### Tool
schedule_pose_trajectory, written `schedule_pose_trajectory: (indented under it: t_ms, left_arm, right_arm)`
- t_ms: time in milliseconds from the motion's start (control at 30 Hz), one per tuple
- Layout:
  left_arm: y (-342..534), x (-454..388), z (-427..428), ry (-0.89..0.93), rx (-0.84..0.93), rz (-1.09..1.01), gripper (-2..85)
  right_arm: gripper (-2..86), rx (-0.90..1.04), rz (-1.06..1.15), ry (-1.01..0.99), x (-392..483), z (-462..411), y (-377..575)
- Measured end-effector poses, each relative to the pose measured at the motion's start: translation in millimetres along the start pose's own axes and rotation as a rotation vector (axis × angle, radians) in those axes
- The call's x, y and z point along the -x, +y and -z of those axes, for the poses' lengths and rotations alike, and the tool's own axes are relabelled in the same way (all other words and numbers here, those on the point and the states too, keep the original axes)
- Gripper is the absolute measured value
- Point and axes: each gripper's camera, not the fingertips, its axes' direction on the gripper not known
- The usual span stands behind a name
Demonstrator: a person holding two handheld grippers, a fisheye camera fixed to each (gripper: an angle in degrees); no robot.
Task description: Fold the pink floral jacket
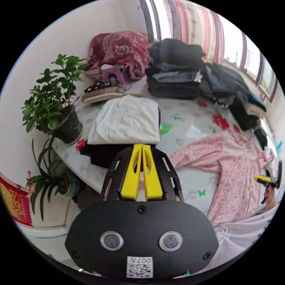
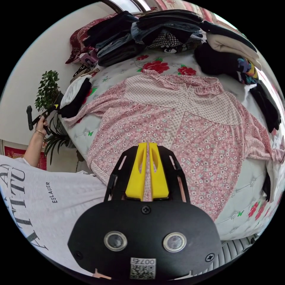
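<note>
Both grippers, left point(image 1: 142, 145) and right point(image 2: 147, 144), hovering closed and empty above flat jacket point(image 2: 178, 124); risking bunched fabric if pinching mid-panel rather than an edge

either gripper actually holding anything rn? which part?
Nothing is held. Left gripper and right gripper have their fingers closed together with no cloth between them; the pink floral jacket lies spread flat on the bed.

A floral-covered table point(image 2: 249, 190) carries the spread pink floral jacket point(image 2: 178, 118) mid-frame, folded clothes stacks point(image 2: 166, 32) along the top.
</note>
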Motion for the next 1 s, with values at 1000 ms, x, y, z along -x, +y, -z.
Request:
schedule_pose_trajectory:
  t_ms: [1000]
  left_arm:
    - [142.2,-305.1,-31.7,0.171,0.506,-0.455,-0.4]
  right_arm:
    - [0.1,0.277,0.525,0.155,5.4,-58.0,101.6]
